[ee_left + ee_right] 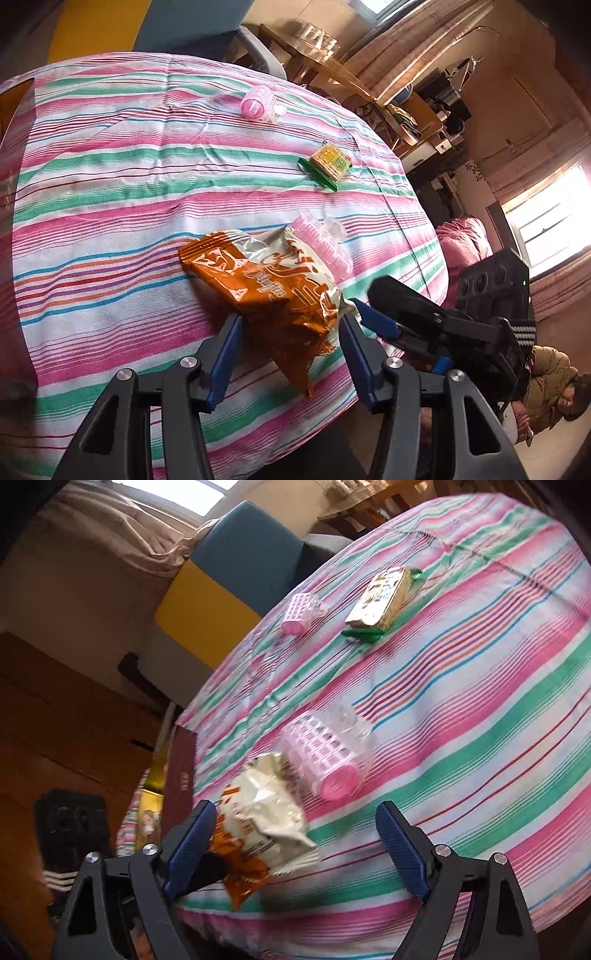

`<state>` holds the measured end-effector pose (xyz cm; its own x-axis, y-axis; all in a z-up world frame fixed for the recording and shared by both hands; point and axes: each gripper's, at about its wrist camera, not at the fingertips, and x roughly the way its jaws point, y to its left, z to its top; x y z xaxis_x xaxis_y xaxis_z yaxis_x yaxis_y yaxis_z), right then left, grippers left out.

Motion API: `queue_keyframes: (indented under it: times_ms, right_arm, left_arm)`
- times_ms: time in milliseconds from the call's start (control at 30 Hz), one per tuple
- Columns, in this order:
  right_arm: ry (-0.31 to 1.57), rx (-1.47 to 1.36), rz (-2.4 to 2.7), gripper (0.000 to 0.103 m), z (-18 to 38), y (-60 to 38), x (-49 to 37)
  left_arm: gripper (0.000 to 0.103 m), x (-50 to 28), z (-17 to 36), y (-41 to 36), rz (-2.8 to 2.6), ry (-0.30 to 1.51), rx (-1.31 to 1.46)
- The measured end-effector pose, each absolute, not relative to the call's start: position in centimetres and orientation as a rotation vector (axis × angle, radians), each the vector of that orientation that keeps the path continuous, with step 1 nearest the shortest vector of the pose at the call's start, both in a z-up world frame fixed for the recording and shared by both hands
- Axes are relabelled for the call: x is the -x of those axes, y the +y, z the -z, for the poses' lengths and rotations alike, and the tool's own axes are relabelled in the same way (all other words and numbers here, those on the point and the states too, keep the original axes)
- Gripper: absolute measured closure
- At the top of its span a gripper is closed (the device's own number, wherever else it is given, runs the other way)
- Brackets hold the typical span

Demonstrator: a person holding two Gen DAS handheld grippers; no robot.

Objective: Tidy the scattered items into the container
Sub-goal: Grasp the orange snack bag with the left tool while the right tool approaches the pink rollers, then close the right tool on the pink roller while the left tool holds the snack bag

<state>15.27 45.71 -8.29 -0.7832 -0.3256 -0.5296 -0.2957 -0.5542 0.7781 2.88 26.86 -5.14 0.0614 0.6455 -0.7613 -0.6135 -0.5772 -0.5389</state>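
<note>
While lying crumpled on the striped cloth surface [110,192], orange-and-white foil snack packet [273,291] pinched between left gripper [290,325] jaws; right gripper [297,834] jaws spread, empty, beside packet and pink plastic hair roller [325,760].

Little of the printing can be read. The orange and cream snack bag [273,291] carries large pale decorative characters and a line of cursive script across its face, but crumpling and the tilted view leave none of it legible (the script may be Latin letters, though that is uncertain). The green-edged cracker packet [330,161] shows small yellow and green label panels whose print is too fine to make out. In the right wrist view, a dark red book cover [181,775] at the table's edge bears a few small gilt characters, also unreadable.
</note>
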Motion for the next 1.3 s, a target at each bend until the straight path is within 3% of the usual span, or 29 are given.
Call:
queue_keyframes:
  times_ms: [200, 367, 767, 933, 1167, 1300]
  right_arm:
    - [-1.678, -0.82, 2.315, 0.007, 9.2, 45.4, -14.0]
    - [-1.725, -0.799, 2.088, 0.004, 10.1, 43.1, -11.3]
    - [-1.638, -0.86, 2.248, 0.003, 8.6, 42.8, -13.7]
    - [-1.515, -0.967, 2.502, 0.002, 7.2, 43.8, -15.5]
    - [-1.106, -1.198, 2.9, 0.002, 5.0, 43.0, -14.1]
    - [-0.961, -1.277, 2.972, 0.011, 5.3, 43.5, -12.4]
  left_arm:
    - [0.043, -1.7, 4.9, 25.1, -1.739, -0.052, 1.391]
    - [0.04, -1.1, 4.6, 23.7, -1.777, -0.06, 1.386]
    - [0.039, -0.7, 4.6, 25.7, -1.776, 0.112, 1.356]
    - [0.038, -0.8, 4.6, 27.2, -1.803, 0.178, 1.344]
    - [0.033, -1.3, 5.1, 29.0, -1.841, 0.301, 1.299]
    - [0.035, -1.1, 5.5, 29.6, -1.841, 0.329, 1.279]
